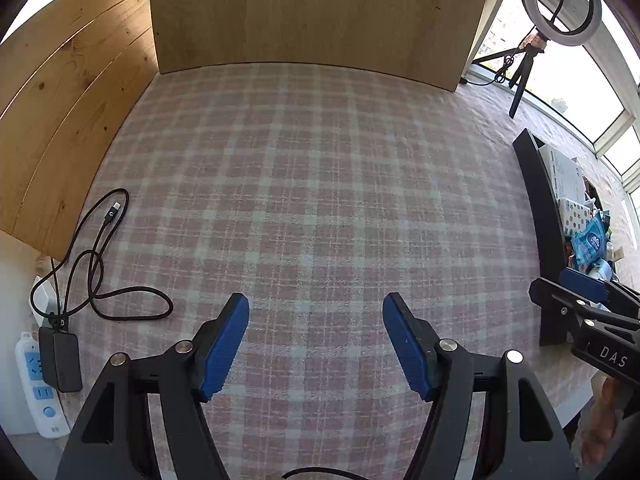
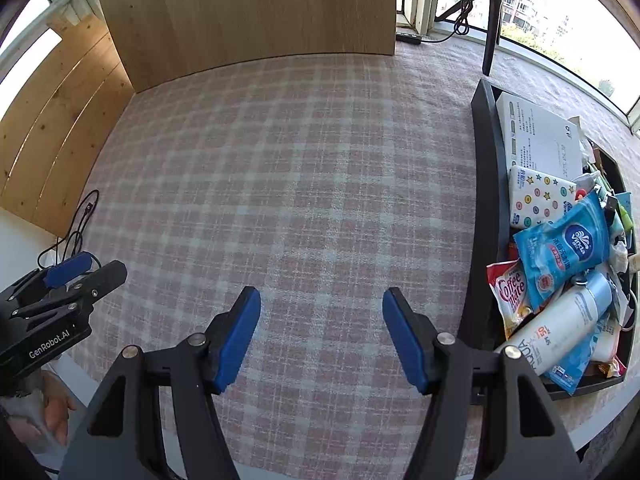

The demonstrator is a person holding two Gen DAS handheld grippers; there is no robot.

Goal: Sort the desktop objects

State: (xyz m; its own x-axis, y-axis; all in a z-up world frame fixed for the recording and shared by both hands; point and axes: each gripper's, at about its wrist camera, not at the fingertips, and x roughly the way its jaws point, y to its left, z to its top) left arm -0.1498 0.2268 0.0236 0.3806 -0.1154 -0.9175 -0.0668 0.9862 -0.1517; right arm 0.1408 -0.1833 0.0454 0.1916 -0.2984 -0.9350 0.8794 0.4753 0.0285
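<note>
I see a table under pink plaid cloth (image 2: 280,168), carrying a full black rectangular tray (image 2: 482,184), a black coiled cable (image 1: 100,264) and a tripod (image 2: 491,28).
</note>
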